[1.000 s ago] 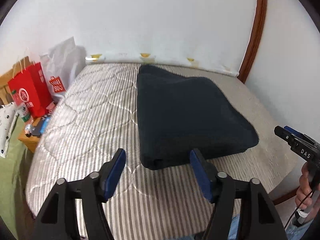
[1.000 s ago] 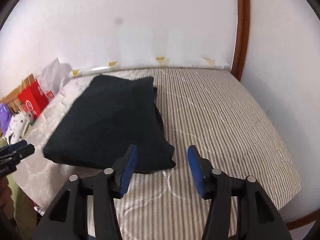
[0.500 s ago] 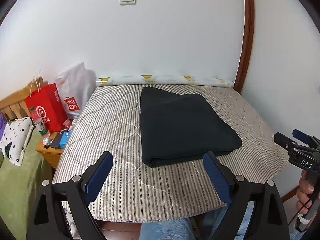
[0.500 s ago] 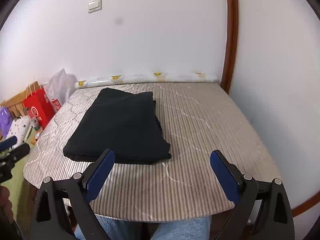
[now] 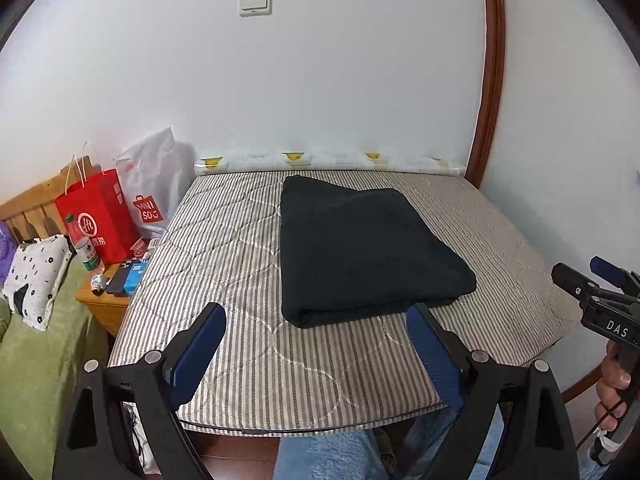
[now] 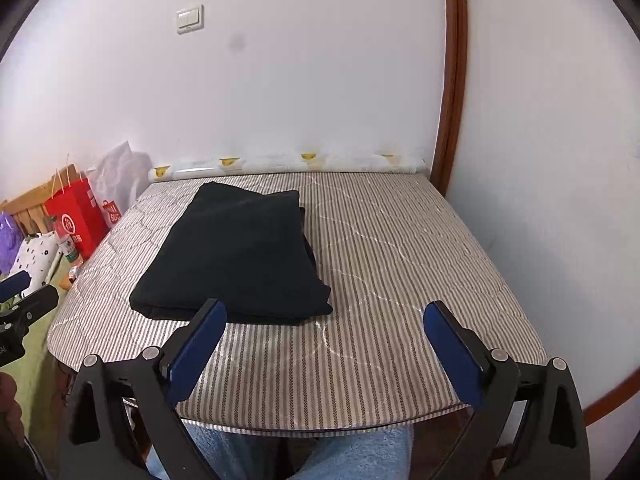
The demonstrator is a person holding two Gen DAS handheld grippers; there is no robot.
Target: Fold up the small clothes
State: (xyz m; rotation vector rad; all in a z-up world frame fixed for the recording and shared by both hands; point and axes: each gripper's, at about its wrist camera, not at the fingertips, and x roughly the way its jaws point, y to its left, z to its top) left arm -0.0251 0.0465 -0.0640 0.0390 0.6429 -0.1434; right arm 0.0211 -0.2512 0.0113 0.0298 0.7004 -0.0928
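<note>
Dark folded garment [image 5: 360, 252] lies flat on the striped mattress [image 5: 224, 248]; left gripper [image 5: 316, 340] and right gripper [image 6: 324, 340] hover nearby, jaws released, empty.

we read the setting as a home bedroom. a striped quilted mattress [image 5: 240, 240] fills the corner against white walls with a light switch [image 5: 255, 3] and dark wood trim [image 5: 491, 80]. beside it a small wooden nightstand [image 5: 104, 304] carries a phone and a bottle, with a red shopping bag [image 5: 100, 216], a white shopping bag [image 5: 154, 184] and a spotted pillow [image 5: 36, 276] on green bedding.
</note>
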